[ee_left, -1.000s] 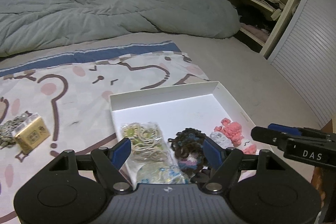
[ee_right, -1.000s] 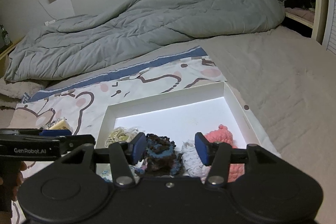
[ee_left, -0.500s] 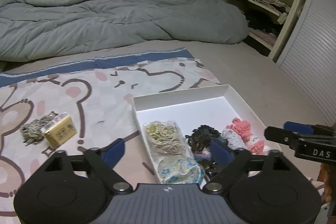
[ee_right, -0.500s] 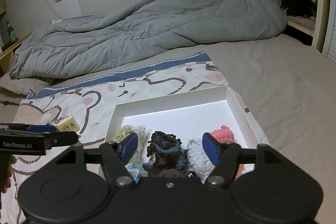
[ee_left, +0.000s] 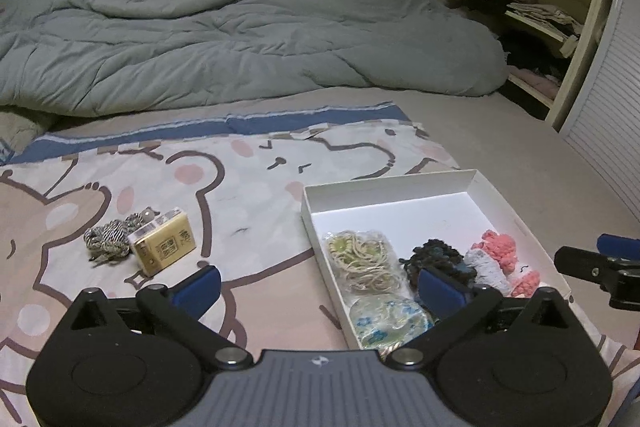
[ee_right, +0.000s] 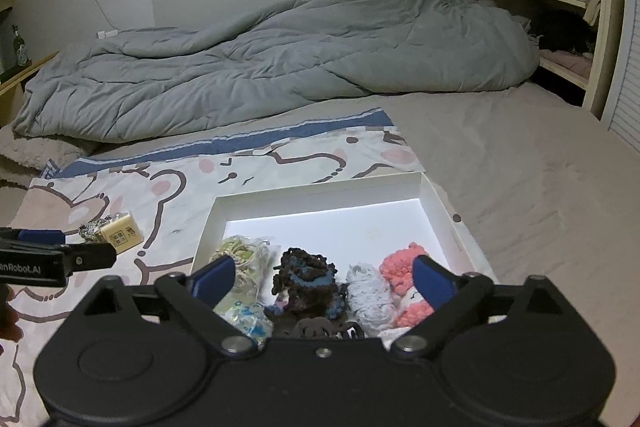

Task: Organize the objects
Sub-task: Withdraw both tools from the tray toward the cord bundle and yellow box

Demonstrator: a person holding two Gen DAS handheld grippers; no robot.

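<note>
A white box (ee_left: 400, 187) lies on the cartoon blanket and holds a bag of hair ties (ee_left: 362, 259), a floral pouch (ee_left: 386, 319), a dark brown-and-blue scrunchie (ee_left: 436, 259), grey yarn (ee_left: 486, 267) and a pink crochet piece (ee_left: 500, 247). Left of the box lie a small yellow box (ee_left: 164, 247) and a zebra-striped scrunchie (ee_left: 108, 237). My left gripper (ee_left: 320, 285) hovers over the box's near left corner, jaws opening wide, gripping nothing. My right gripper (ee_right: 324, 277) hangs above the scrunchie (ee_right: 308, 281) and yarn (ee_right: 368, 293), jaws opening, pads clear of both.
The bear-print blanket (ee_left: 240, 195) covers the near part of the bed. A crumpled grey duvet (ee_left: 240, 43) fills the back. A shelf with clothes (ee_left: 532, 15) and a slatted door (ee_left: 608, 131) stand at the right. Beige sheet (ee_right: 520, 167) lies right of the box.
Both grippers have drawn back and up from the box while their jaws widened. The left view swung left, bringing the yellow box nearer the middle. The dark scrunchie stays in the box.
</note>
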